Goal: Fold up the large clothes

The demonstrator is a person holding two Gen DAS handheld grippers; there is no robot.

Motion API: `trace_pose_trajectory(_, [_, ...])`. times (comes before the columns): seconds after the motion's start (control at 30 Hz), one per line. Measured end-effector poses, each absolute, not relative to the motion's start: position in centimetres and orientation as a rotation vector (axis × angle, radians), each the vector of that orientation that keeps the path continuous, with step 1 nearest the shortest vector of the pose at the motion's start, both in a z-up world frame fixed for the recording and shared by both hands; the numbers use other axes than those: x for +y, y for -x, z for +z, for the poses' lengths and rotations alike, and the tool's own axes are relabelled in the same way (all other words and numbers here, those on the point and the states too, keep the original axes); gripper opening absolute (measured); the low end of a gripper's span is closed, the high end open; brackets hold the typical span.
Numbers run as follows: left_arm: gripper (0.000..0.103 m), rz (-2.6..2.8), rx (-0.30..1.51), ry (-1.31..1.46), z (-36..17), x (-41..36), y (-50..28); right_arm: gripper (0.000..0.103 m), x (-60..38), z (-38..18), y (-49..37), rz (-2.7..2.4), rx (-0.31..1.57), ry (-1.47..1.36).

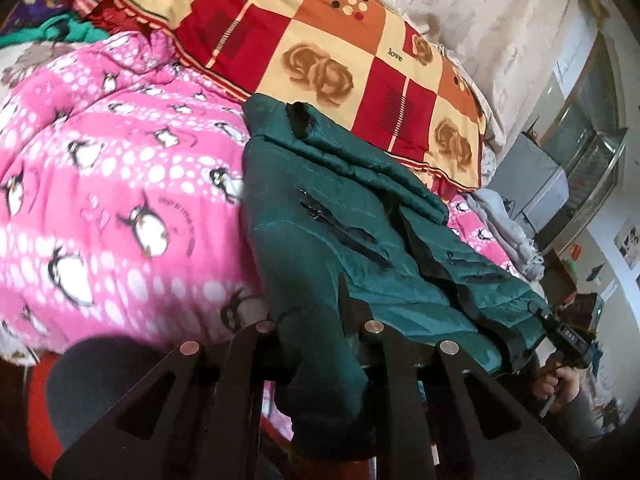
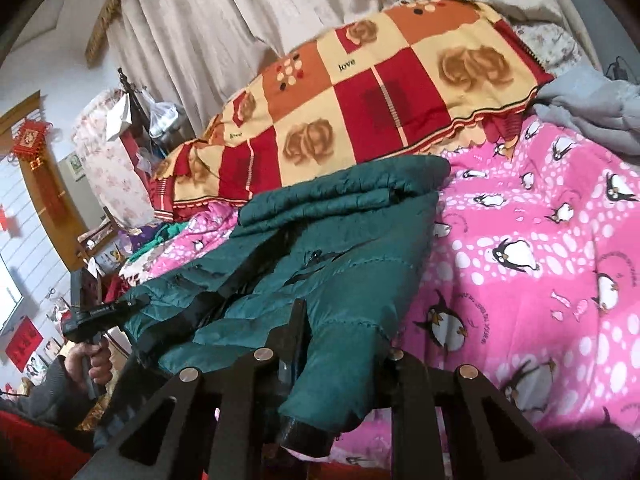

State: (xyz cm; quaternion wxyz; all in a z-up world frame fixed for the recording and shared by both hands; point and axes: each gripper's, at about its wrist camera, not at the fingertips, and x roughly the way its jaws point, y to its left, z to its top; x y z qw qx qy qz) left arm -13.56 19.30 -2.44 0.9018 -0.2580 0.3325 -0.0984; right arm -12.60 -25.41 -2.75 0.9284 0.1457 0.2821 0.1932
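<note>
A dark green quilted jacket (image 1: 340,216) lies partly folded on a pink penguin quilt (image 1: 120,184). In the left wrist view my left gripper (image 1: 320,320) is shut on the jacket's near left corner, and the cloth drapes down over its fingers (image 1: 345,296). The right gripper (image 1: 538,311) pinches the jacket's other near corner at the right, held by a hand (image 1: 556,384). In the right wrist view my right gripper (image 2: 332,344) is shut on the jacket (image 2: 320,240) by a sleeve end with a black cuff (image 2: 304,436). The left gripper (image 2: 134,304) bites the hem at the left.
A red, orange and cream checked blanket (image 2: 360,104) is piled behind the jacket. Grey clothes (image 2: 588,100) lie at the quilt's far right corner. Pale curtains (image 2: 240,20) hang behind the bed. Cabinets and a grey box (image 1: 532,180) stand beside the bed.
</note>
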Motion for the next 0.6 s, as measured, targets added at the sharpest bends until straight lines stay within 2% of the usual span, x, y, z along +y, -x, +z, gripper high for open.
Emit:
trace_pose_trajectory(0.37, [0.011,-0.147,0.737,0.447,-1.6,16.9,17.7,0.018,-25.5,-3.0,16.1,0.344,0.645,-0.326])
trace_pose_trajectory(0.6, [0.011,-0.148,0.690,0.467,-1.0,17.6,20.2,0.018,-25.0,-2.1,18.5,0.358,0.649,-0.323])
